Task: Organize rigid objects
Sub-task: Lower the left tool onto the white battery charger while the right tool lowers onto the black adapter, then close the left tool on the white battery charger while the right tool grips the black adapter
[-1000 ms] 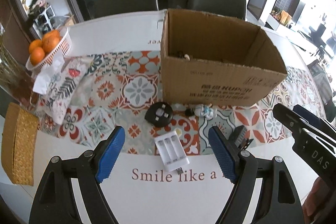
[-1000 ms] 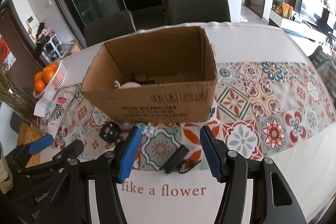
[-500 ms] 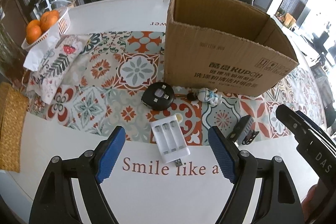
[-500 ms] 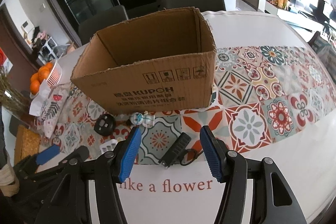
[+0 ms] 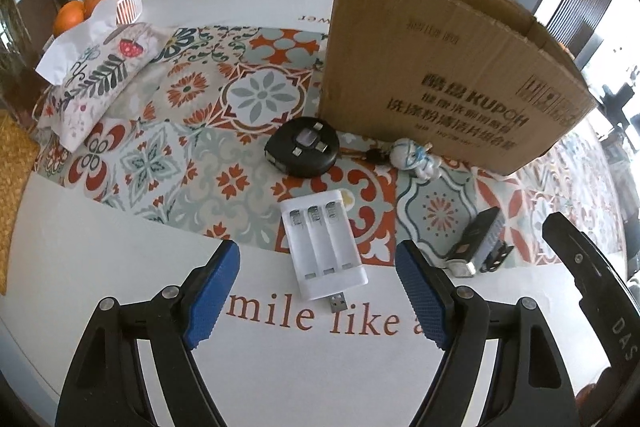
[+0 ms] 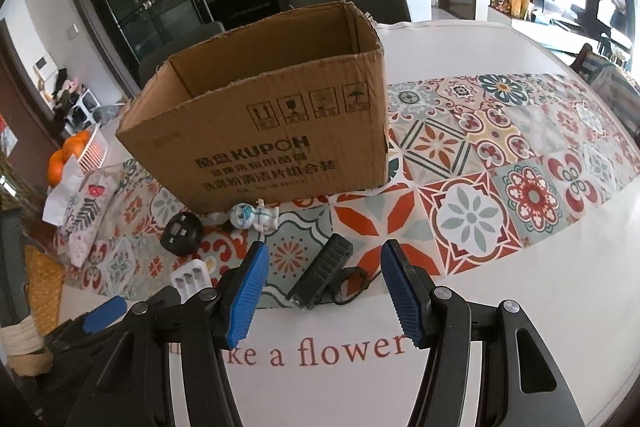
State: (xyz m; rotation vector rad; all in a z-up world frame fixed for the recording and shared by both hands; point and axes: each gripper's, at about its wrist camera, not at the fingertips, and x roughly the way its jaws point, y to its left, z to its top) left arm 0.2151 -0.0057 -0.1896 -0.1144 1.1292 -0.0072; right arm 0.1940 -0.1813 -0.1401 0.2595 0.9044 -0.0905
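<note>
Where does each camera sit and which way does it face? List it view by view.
Left wrist: on the left claw, angled down at the white battery charger; right claw's tip at right.
Right wrist: on the right claw, angled down at the black device; left claw lower left.
Shared: cardboard box, figurine, round black gadget.

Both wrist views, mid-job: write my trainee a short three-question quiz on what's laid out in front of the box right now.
1. True or false: the white battery charger lies between the left gripper's open jaws, untouched.
2. Which item does the right gripper frame: (a) black round case, (b) black rectangular device, (c) figurine?
3. Fill in: the figurine lies on its side in front of the cardboard ____.

Key: 1 true; 2 b; 3 box.
</note>
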